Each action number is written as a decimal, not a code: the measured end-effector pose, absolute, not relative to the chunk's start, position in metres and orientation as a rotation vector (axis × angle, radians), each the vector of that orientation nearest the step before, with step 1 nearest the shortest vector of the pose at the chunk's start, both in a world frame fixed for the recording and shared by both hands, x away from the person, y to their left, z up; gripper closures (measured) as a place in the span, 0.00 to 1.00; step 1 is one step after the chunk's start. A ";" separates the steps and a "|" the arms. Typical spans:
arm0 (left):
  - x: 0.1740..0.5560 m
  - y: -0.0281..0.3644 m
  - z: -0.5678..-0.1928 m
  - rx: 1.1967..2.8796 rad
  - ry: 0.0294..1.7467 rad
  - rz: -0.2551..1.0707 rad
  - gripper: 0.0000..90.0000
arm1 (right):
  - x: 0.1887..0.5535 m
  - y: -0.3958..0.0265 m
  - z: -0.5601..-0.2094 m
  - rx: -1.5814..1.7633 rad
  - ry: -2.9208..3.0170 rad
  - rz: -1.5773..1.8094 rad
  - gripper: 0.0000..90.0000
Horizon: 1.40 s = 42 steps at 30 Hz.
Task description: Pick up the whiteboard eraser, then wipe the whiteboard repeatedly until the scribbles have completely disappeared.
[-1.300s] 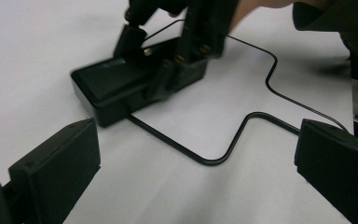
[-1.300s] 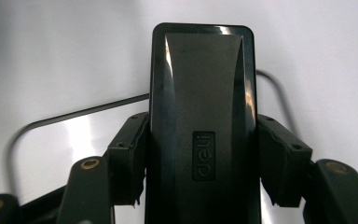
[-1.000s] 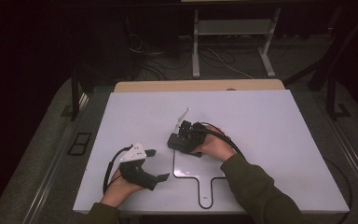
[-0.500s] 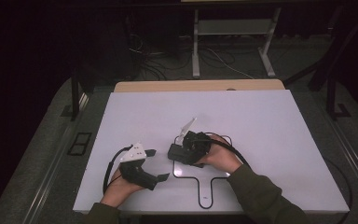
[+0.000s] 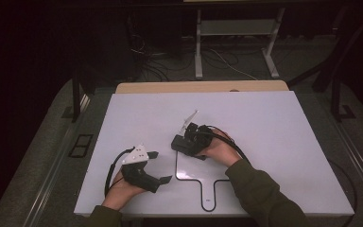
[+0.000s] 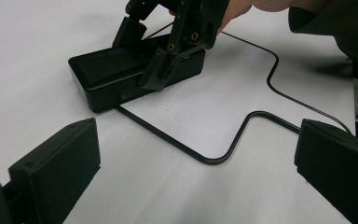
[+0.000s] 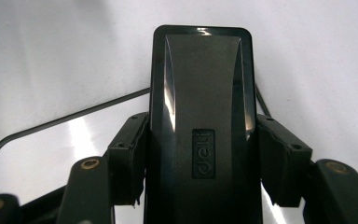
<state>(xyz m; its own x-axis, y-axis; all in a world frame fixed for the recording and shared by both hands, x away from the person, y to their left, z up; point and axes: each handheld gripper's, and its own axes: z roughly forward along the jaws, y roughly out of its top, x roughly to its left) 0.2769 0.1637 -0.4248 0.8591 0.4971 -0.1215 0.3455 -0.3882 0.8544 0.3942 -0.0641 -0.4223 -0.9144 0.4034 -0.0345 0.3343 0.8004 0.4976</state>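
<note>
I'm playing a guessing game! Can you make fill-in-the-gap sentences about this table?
1. The right tongs are shut on a ____ box.
2. The left tongs are ____, holding nothing.
3. The box sits at a corner of a paddle-shaped outline on the ____ table.

Missing words: black; open; white

Both grippers black: left gripper [image 5: 158, 166] carries a grey three-cornered plate and looping black cable; right gripper [image 7: 200, 158] shows brass-coloured screws. Sleeves dark olive.
</note>
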 end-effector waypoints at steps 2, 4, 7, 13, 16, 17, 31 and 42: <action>0.277 0.164 -0.425 2.010 0.617 0.188 0.00 | 0.392 -0.064 -0.422 0.583 2.846 0.737 0.43; 0.277 0.164 -0.425 2.010 0.619 0.189 0.00 | 0.389 -0.063 -0.421 0.563 2.849 0.736 0.43; 0.277 0.165 -0.425 2.011 0.621 0.189 0.00 | 0.387 -0.065 -0.420 0.574 2.854 0.776 0.43; 0.279 0.168 -0.425 2.002 0.629 0.189 0.00 | 0.388 -0.073 -0.414 0.589 2.858 0.846 0.43; 0.278 0.168 -0.425 2.007 0.627 0.192 0.00 | 0.387 -0.078 -0.409 0.607 2.843 0.875 0.43; 0.277 0.168 -0.426 2.005 0.629 0.194 0.00 | 0.387 -0.080 -0.408 0.619 2.841 0.874 0.43; 0.275 0.167 -0.425 2.010 0.625 0.198 0.00 | 0.391 -0.105 -0.388 0.700 2.792 0.977 0.43; 0.276 0.168 -0.425 2.008 0.626 0.197 0.00 | 0.418 -0.124 -0.377 0.808 2.741 0.997 0.43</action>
